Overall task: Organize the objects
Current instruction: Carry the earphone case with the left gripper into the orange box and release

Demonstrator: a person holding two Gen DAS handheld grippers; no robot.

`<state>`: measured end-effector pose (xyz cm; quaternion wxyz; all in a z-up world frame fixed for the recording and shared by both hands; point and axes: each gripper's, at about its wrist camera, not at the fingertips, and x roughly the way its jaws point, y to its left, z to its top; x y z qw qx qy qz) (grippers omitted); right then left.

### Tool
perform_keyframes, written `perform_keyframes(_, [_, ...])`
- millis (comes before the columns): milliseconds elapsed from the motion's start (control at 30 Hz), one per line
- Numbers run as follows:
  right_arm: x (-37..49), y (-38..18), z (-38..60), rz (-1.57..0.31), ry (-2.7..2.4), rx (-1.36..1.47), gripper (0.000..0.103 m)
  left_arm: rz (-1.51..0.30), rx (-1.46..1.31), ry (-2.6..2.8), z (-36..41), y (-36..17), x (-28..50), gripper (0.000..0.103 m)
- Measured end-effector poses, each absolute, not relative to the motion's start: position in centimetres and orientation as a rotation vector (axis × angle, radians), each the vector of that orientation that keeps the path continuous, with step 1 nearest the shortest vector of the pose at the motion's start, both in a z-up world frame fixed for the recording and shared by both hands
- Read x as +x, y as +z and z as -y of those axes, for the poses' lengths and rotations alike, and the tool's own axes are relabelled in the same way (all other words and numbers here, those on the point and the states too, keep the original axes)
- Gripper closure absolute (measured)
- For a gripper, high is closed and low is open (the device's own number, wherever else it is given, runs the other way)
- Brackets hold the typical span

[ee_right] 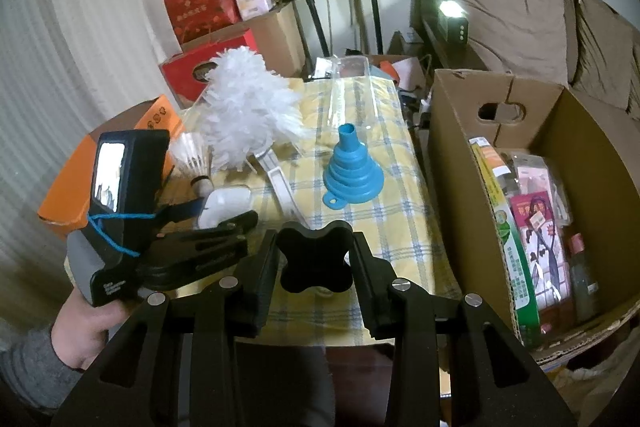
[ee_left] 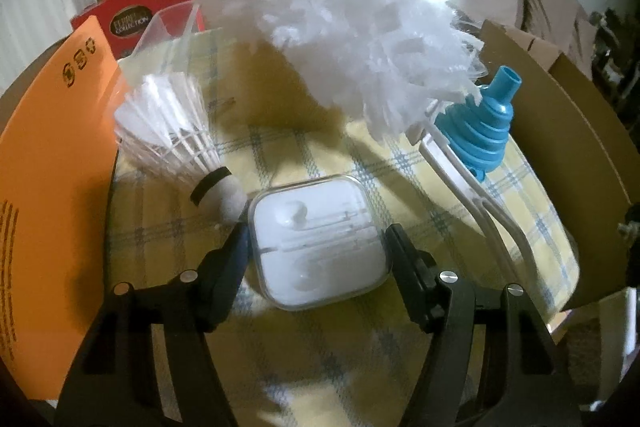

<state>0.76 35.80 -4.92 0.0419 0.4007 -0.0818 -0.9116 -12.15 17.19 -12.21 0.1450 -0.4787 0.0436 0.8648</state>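
A white earphone case (ee_left: 320,247) in clear plastic sits between my left gripper's (ee_left: 318,239) fingers, which press against its two sides just above the yellow plaid cloth (ee_left: 320,355). The right wrist view shows that gripper (ee_right: 226,213) held by a hand at the table's left. My right gripper (ee_right: 314,243) is shut on a black four-lobed knob (ee_right: 316,259) over the near edge of the cloth (ee_right: 400,227). A shuttlecock (ee_left: 172,131) lies left of the case. A white feather duster (ee_left: 340,27) and a blue collapsible funnel (ee_left: 476,119) lie beyond it.
An open cardboard box (ee_right: 560,131) with packaged goods stands right of the table. An orange box (ee_right: 68,187) borders the left side. A clear plastic bin (ee_right: 352,83) lies at the table's far end, with red boxes (ee_right: 200,7), speakers and a sofa behind.
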Motion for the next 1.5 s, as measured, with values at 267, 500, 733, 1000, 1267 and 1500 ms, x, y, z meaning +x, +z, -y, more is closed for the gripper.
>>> perform_keyframes(267, [0.6,-3.7,-34.4,0.209,-2.776,1.187,0.067,-0.025,-1.275,2.466,-15.1,-7.8,-10.1,0.038])
perform_keyframes(500, [-0.1,-2.3,-31.7,0.154,-2.748,1.144,0.067,0.001,-1.180,2.484,-12.7,-3.5,-8.3,0.038])
perform_keyframes(733, [-1.1,-0.7,-28.5,0.110,-2.706,1.092,0.067,0.031,-1.157,2.515,-9.9,-1.8,-8.9,0.038])
perform_keyframes(1000, [-2.6,0.4,-24.1,0.058,-2.633,1.047,0.067,0.071,-1.152,2.573,-4.8,0.2,-9.1,0.038])
perform_keyframes(1267, [-4.2,0.9,-20.7,0.036,-2.579,1.022,0.067,0.036,-1.239,2.600,-0.7,-0.4,-11.0,0.038])
perform_keyframes(1500, [-5.1,0.8,-19.1,0.023,-2.554,1.022,0.067,0.090,-1.380,2.522,1.4,-3.5,-13.7,0.038])
